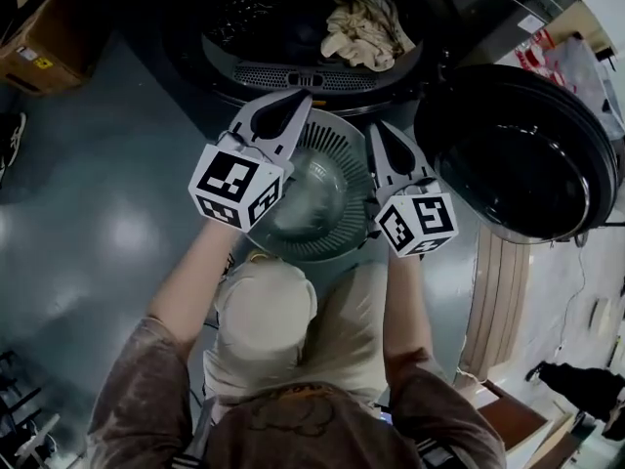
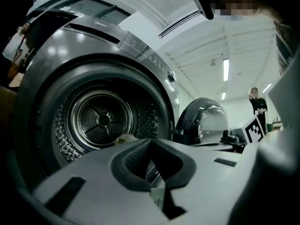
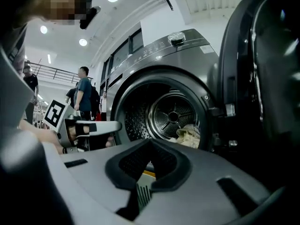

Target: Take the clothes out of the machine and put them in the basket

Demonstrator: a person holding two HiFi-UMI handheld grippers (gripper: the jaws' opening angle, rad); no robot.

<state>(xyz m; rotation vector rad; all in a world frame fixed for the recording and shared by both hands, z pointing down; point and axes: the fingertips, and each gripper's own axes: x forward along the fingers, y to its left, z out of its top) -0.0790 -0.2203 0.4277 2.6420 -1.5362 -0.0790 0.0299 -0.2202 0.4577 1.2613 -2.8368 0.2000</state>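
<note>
A round grey slatted basket point(image 1: 322, 213) hangs in front of the open dryer point(image 1: 293, 71), between my two grippers. My left gripper point(image 1: 293, 106) lies over its left rim and my right gripper point(image 1: 379, 133) over its right rim, both shut on it. Through the closed jaws of the left gripper point(image 2: 151, 142) and the right gripper point(image 3: 150, 142), bits of basket slats point(image 3: 144, 193) show. Beige clothes point(image 1: 366, 29) lie at the drum's front right, also seen as clothes point(image 3: 190, 136) in the right gripper view and a small patch of clothes point(image 2: 123, 138) in the left one.
The dryer's round dark door point(image 1: 522, 154) stands swung open at the right, close to my right gripper. A cardboard box point(image 1: 44, 47) sits on the floor at the upper left. Wooden boards point(image 1: 498, 291) lean at the right. People point(image 3: 84, 95) stand far behind.
</note>
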